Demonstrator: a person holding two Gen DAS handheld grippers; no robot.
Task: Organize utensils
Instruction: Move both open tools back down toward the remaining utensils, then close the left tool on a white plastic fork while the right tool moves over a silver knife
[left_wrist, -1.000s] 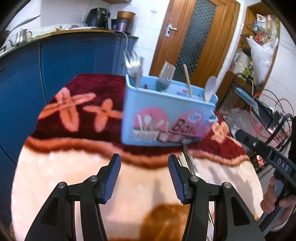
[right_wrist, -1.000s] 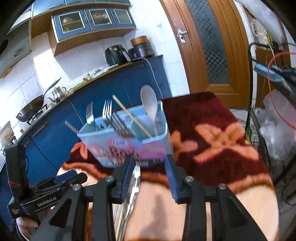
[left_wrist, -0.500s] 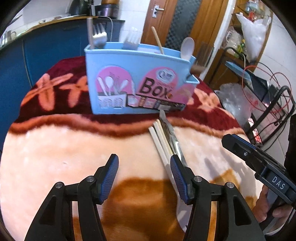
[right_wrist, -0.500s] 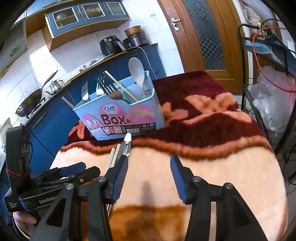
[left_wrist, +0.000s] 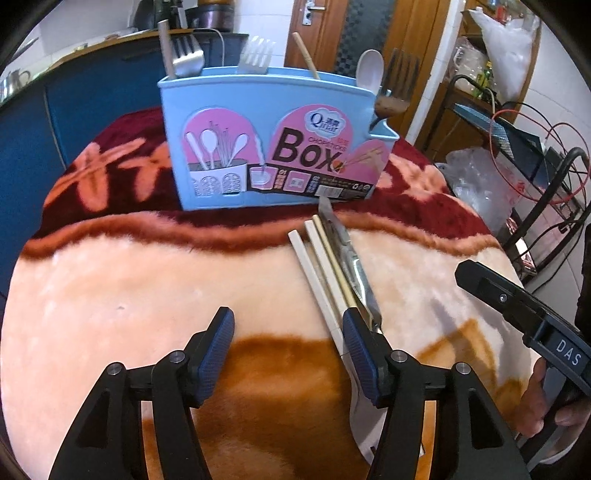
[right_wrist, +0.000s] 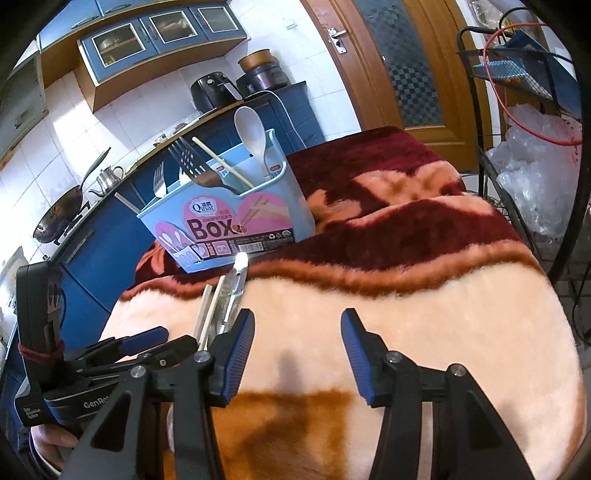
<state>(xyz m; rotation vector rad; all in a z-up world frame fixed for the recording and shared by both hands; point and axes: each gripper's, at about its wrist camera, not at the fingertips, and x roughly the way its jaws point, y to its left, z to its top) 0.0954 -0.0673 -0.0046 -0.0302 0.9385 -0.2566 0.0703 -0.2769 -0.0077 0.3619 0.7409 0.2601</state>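
We hold the left gripper (left_wrist: 288, 332) low over the blanket (left_wrist: 147, 280), its blue-padded fingers spread wide with nothing between them; the right-hand finger (left_wrist: 360, 354) sits just in front of the near ends of the loose utensils. The right gripper (right_wrist: 297, 336) hovers beside it, likewise gaping wide and empty, aimed at bare blanket to the right of those utensils.

On the blanket lie several pale chopsticks (left_wrist: 321, 266) and a metal knife (left_wrist: 351, 258) side by side, their far tips reaching close to the foot of the blue box (left_wrist: 273, 144). The box stands upright on the dark red part of the blanket and holds forks (left_wrist: 186, 55), a white spoon (left_wrist: 370, 70), and a wooden chopstick (left_wrist: 304, 55).

The left view shows the box head-on, with its pink label readable, and the body of the right gripper plus our right hand (left_wrist: 554, 398) at the edge. The right view shows the box at an angle, its inner compartments, the left gripper's fingers seen from the side, and a wok (right_wrist: 55, 218) and kettle (right_wrist: 107, 177) on the counter behind.

The near ends of the knife and chopsticks are hidden behind gripper fingers in both views, and we cannot count the chopsticks exactly. A white rim beneath the left gripper is too cut off to identify.
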